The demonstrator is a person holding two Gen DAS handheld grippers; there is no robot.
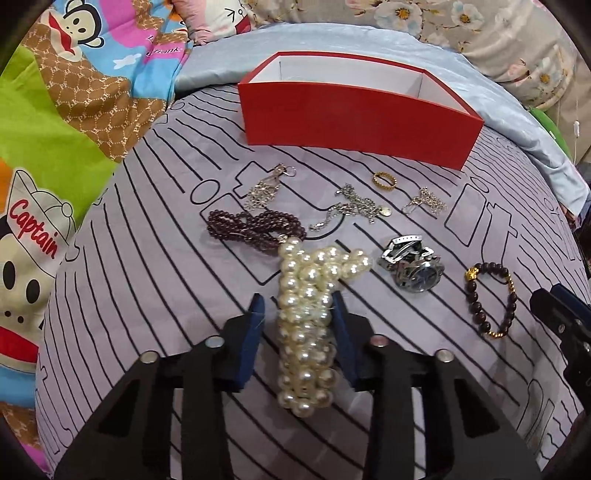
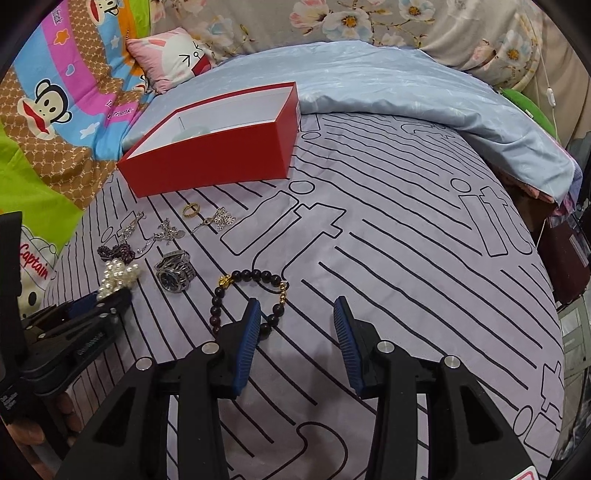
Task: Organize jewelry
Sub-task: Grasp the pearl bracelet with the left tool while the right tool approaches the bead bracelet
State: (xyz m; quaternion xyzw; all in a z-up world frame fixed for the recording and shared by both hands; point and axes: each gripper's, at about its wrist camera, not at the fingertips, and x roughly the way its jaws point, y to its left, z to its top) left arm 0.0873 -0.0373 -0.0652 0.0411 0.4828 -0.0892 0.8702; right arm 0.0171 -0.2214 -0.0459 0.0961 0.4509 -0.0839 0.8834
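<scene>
The bunched white pearl necklace (image 1: 310,317), mid-bed near the front edge, is loose, slippery and light, so the left hand-held gripper (image 1: 297,306) clamps its bundled middle.

I am looking at a bedroom in a home. Across the middle of both frames lies a lilac bedsheet with black line print (image 2: 388,229), and a pale blue quilt (image 2: 388,85) is folded at the top. A bright cartoon monkey blanket (image 1: 74,85) fills the upper left, beside a pink rabbit cushion (image 2: 173,59) and floral bedding (image 2: 369,18).
</scene>
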